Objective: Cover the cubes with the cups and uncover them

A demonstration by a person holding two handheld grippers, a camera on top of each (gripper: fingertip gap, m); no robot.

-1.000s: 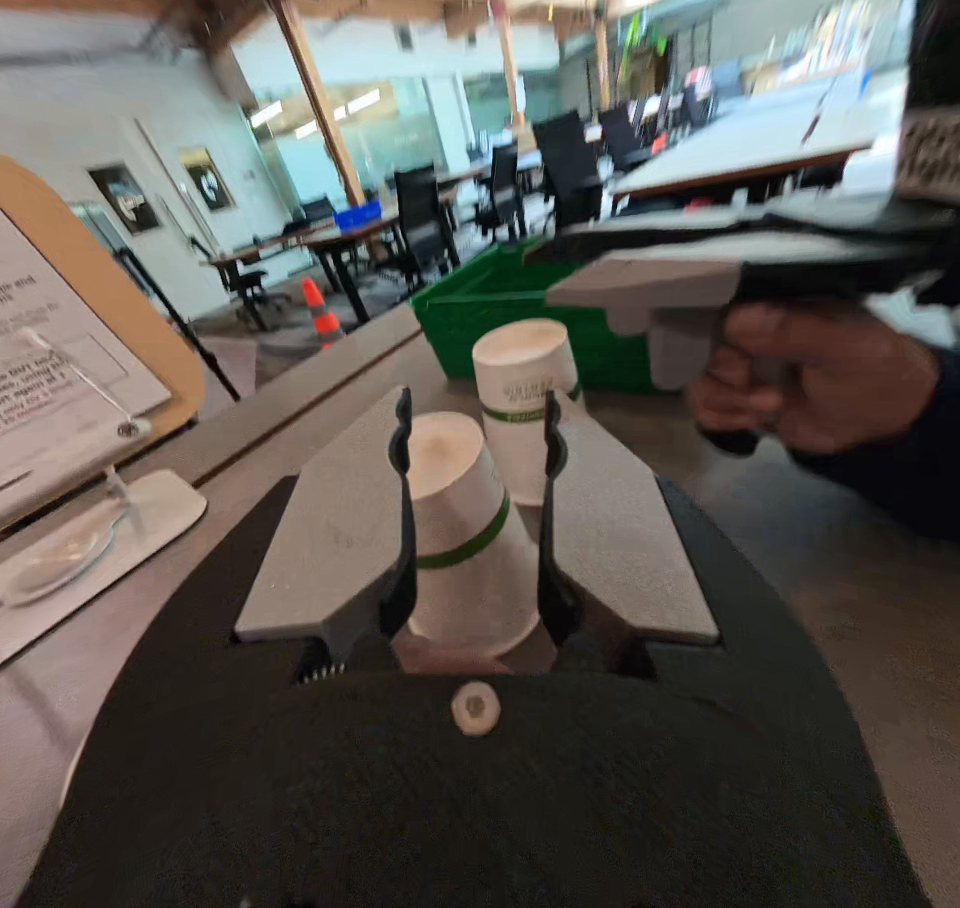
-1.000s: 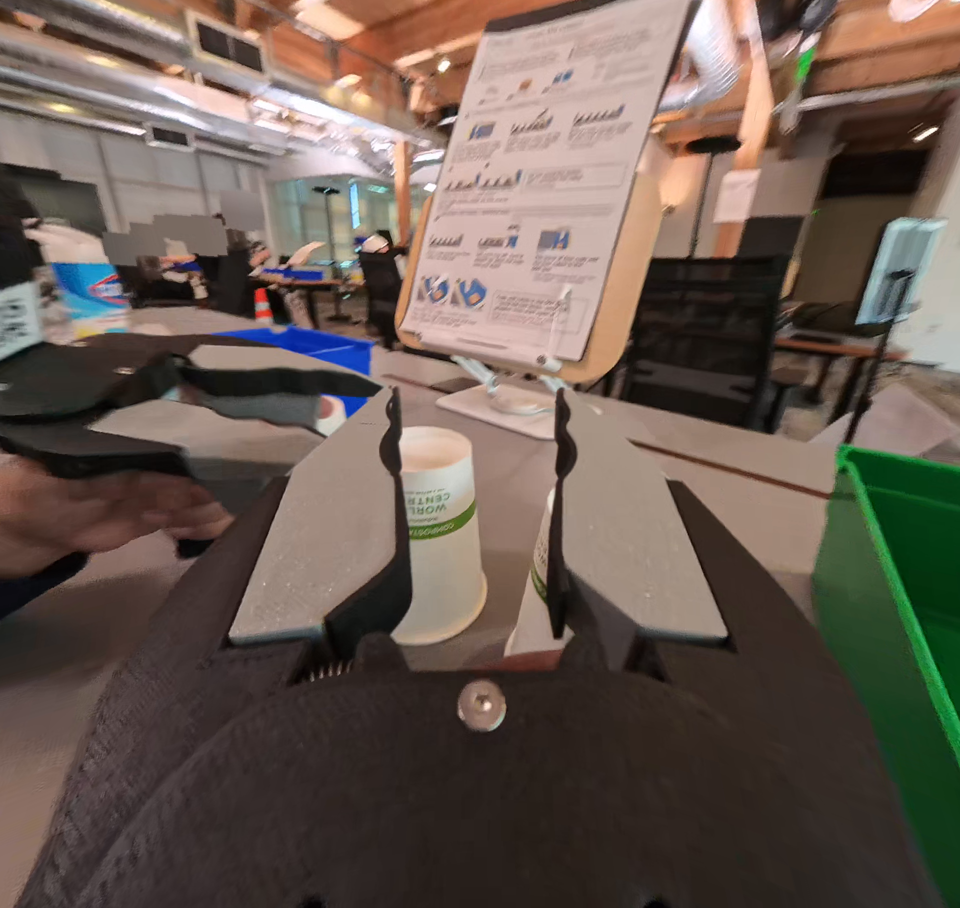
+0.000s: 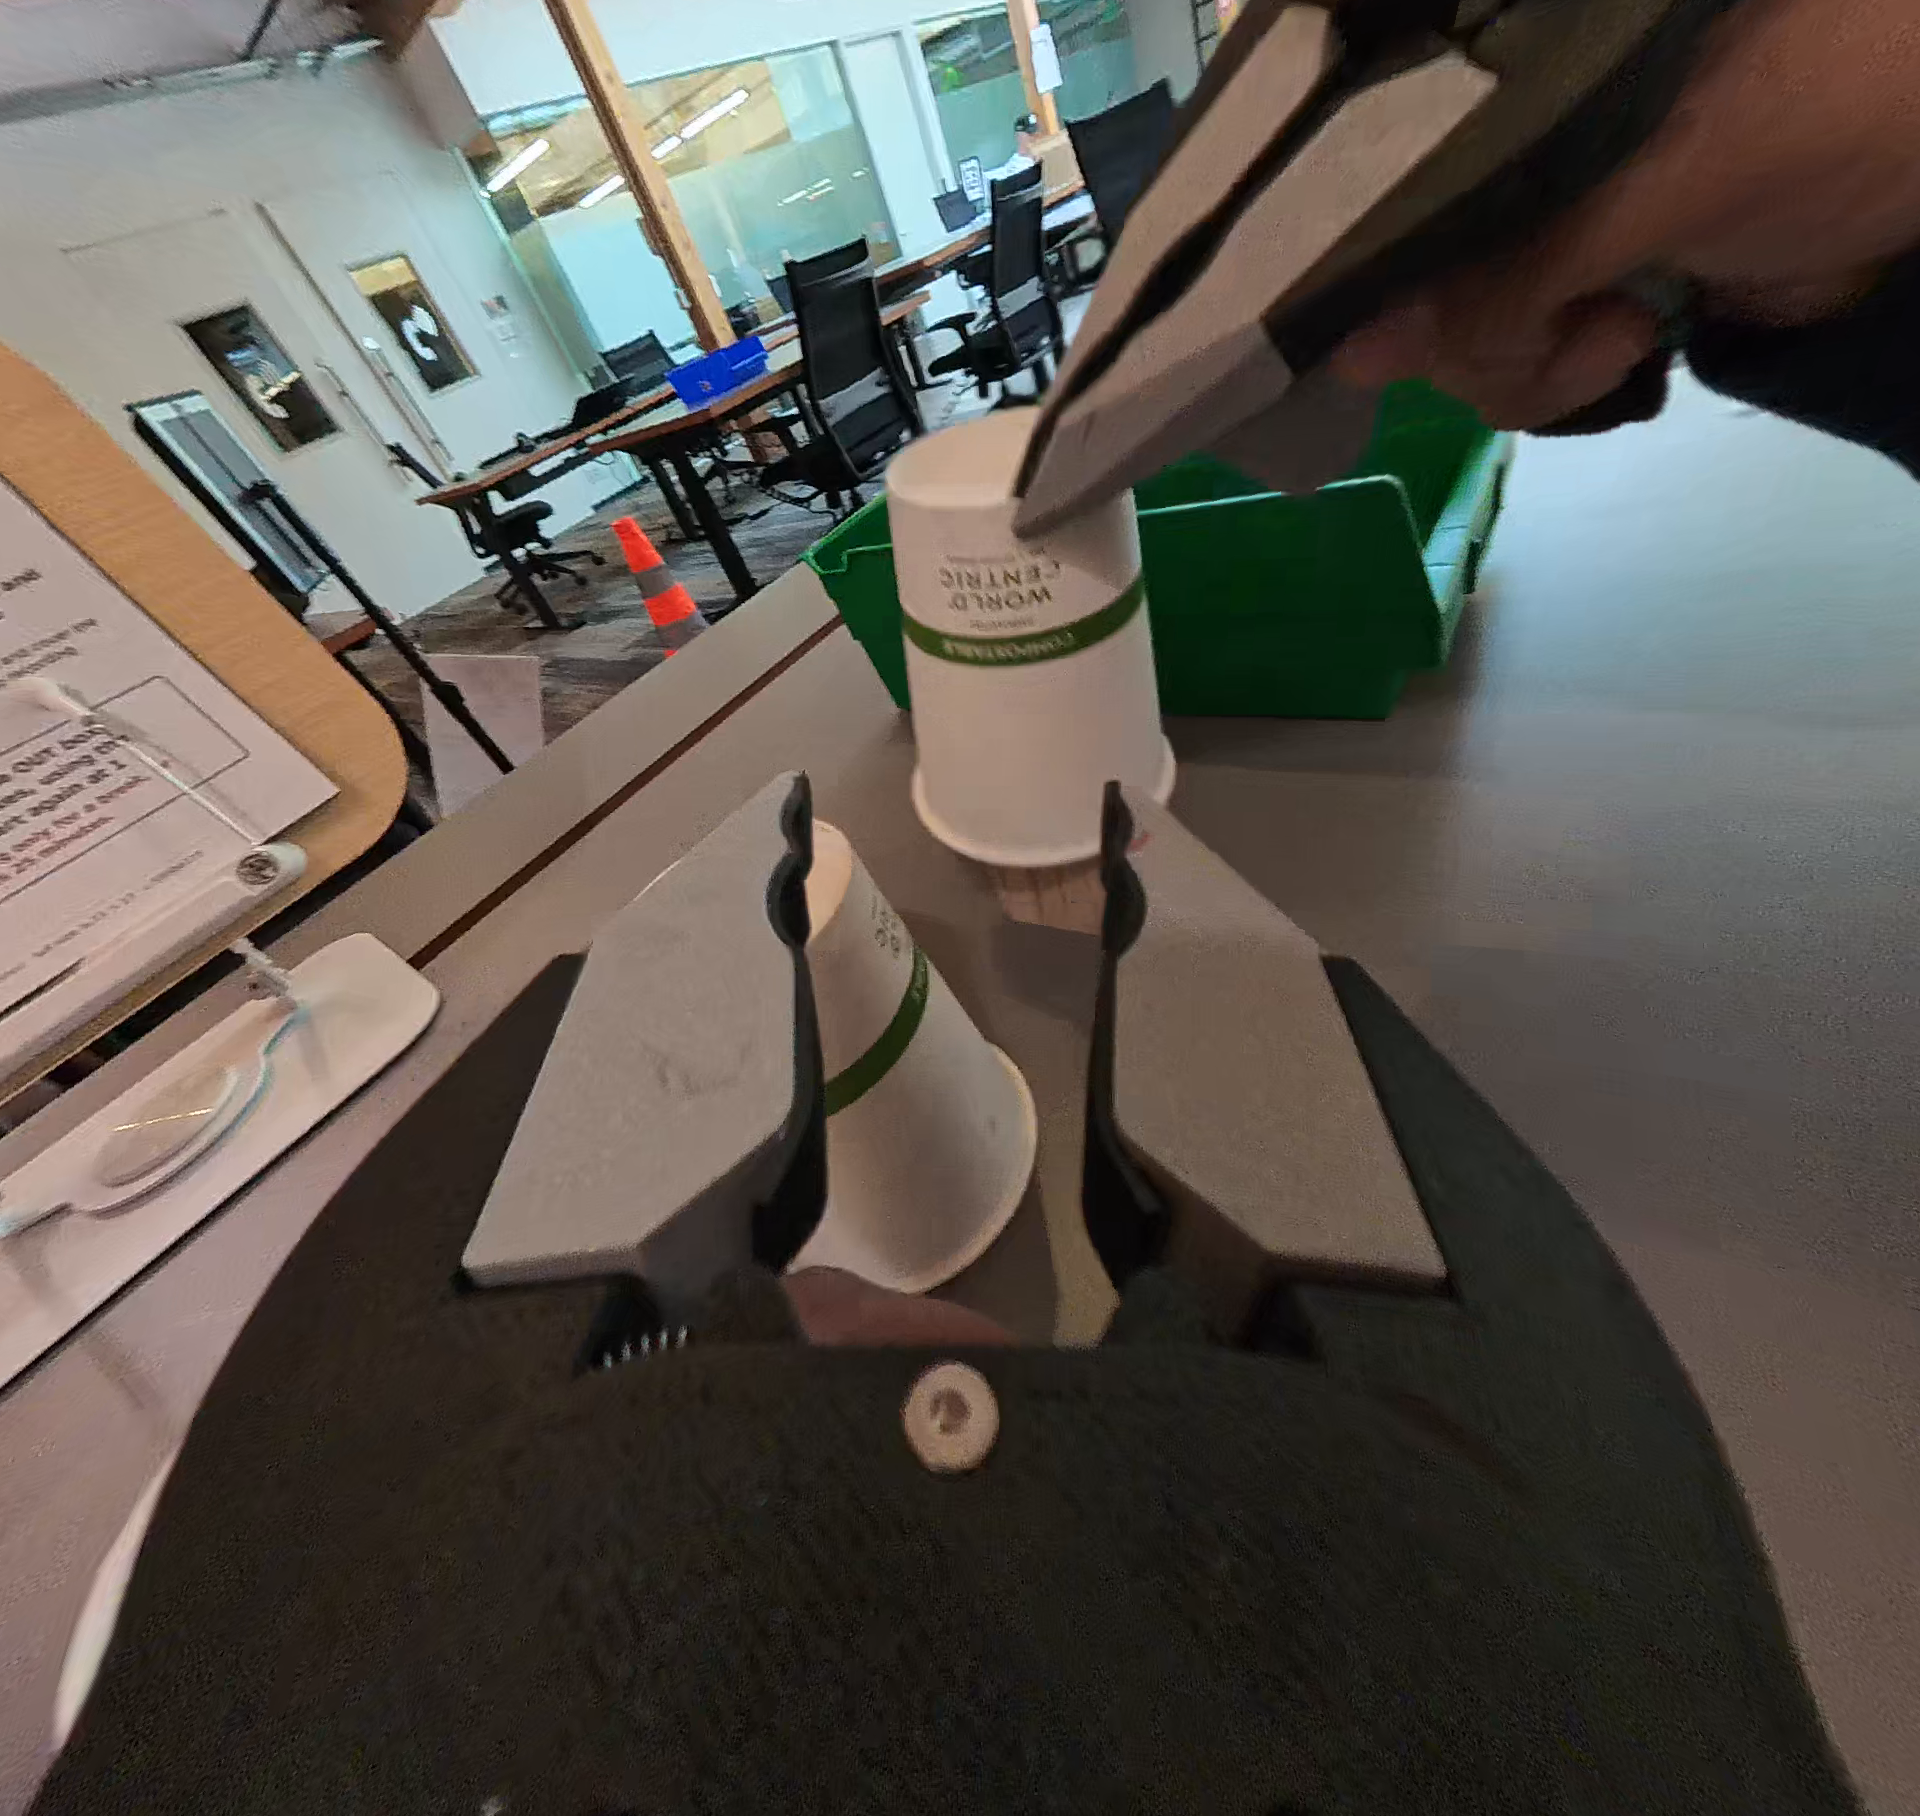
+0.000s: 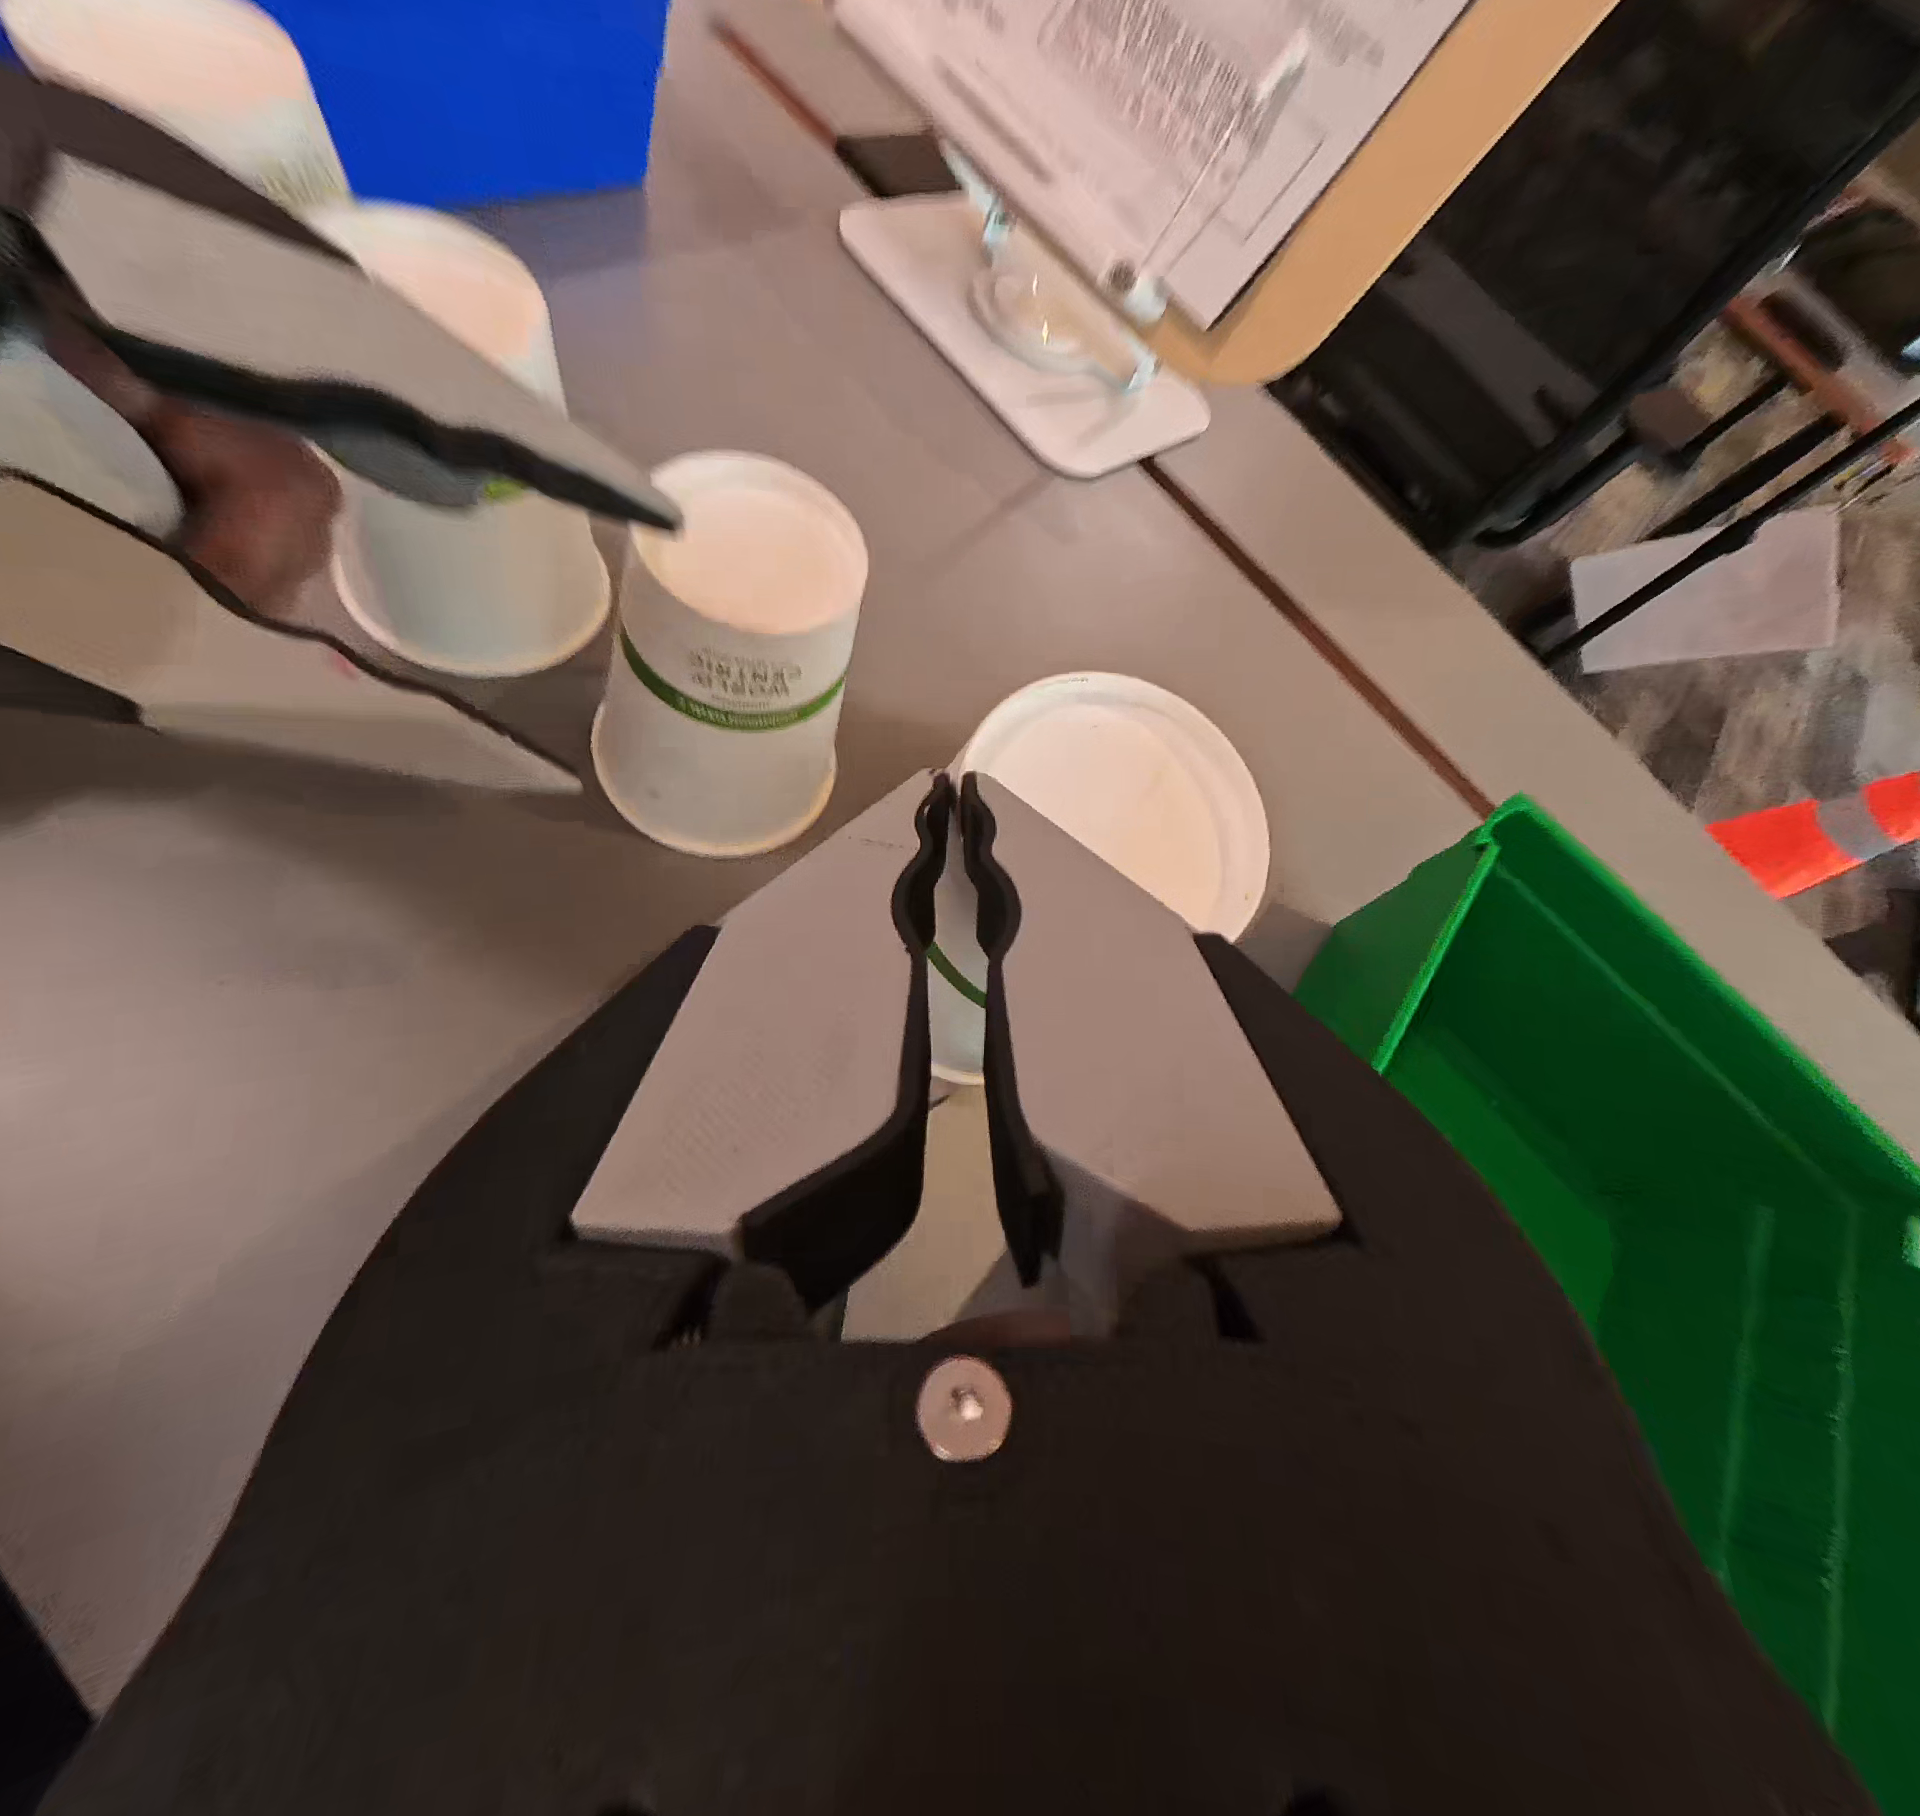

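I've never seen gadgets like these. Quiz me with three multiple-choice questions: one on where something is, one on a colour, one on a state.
1. Where is the green bin? A on the floor; B on the table beside the cups; C on a chair.
2. What colour is the band around the cups? A green; B red; C black.
3. How are the right gripper fingers? A wide apart; B hidden; C closed together.

Answers: B, the bin rests on the tabletop near the cups; A, each visible band is green; C, the fingertips meet.
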